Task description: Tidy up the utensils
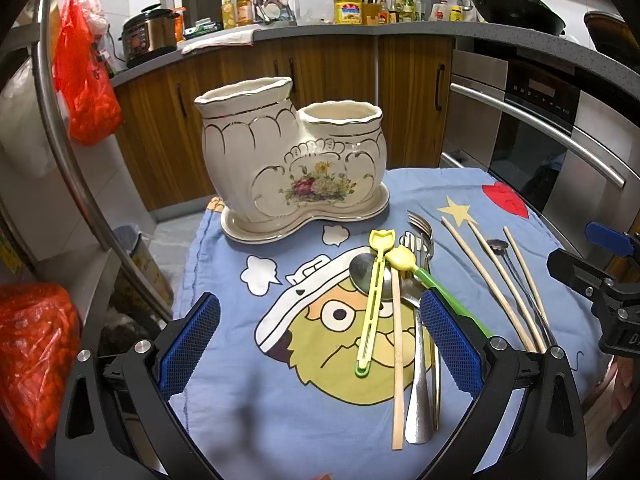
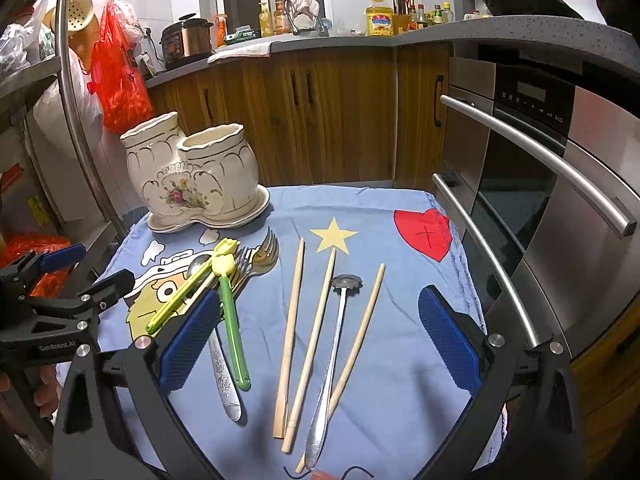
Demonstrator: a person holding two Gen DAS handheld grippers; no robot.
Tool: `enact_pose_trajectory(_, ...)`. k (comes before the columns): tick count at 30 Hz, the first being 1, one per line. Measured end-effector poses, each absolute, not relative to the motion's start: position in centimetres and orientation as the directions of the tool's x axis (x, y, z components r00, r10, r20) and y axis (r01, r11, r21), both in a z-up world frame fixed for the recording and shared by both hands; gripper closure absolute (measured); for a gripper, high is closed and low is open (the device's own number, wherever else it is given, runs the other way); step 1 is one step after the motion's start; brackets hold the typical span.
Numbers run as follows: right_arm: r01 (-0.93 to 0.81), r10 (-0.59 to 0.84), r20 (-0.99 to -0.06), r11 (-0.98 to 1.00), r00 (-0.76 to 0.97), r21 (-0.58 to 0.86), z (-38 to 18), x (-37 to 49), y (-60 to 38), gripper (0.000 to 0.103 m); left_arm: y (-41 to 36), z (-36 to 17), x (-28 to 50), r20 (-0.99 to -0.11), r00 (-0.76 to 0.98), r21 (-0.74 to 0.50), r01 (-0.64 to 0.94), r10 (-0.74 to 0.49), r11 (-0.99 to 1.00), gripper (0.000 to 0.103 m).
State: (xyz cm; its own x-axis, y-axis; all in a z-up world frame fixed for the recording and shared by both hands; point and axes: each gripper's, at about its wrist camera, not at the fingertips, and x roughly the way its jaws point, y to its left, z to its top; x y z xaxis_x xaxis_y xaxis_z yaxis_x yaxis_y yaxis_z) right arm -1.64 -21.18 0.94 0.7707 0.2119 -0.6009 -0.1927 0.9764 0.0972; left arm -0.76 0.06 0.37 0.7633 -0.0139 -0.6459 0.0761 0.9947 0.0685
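A cream ceramic two-pot utensil holder [image 1: 294,156] [image 2: 196,176] stands empty at the far left of the blue cartoon cloth [image 1: 256,420] [image 2: 400,360]. A pile of utensils lies in front of it: a yellow plastic fork [image 1: 372,304], a green-handled yellow spoon [image 2: 232,320], metal forks [image 1: 422,232] [image 2: 262,254], a metal spoon [image 1: 418,392] and a wooden chopstick [image 1: 397,364]. To the right lie three chopsticks [image 2: 294,332] and a small metal spoon [image 2: 334,344]. My left gripper [image 1: 320,340] is open above the pile. My right gripper [image 2: 320,340] is open over the chopsticks.
Wooden cabinets and a grey counter [image 1: 320,32] with bottles and a rice cooker [image 1: 150,36] run behind. A steel oven [image 2: 540,184] with bar handles sits close on the right. Red plastic bags [image 1: 86,84] hang at left. A bin [image 1: 144,264] stands beside the table.
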Motion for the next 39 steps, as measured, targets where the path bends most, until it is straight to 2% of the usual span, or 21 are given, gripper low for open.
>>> enact_pose_trajectory(39, -0.187, 0.205, -0.581, 0.978, 0.788, 0.091, 1.18, -1.93, -21.33, 0.005, -0.12, 0.85, -1.02, -0.627, 0.779, 0.078, 0.078, -0.012, 0.994, 0.004)
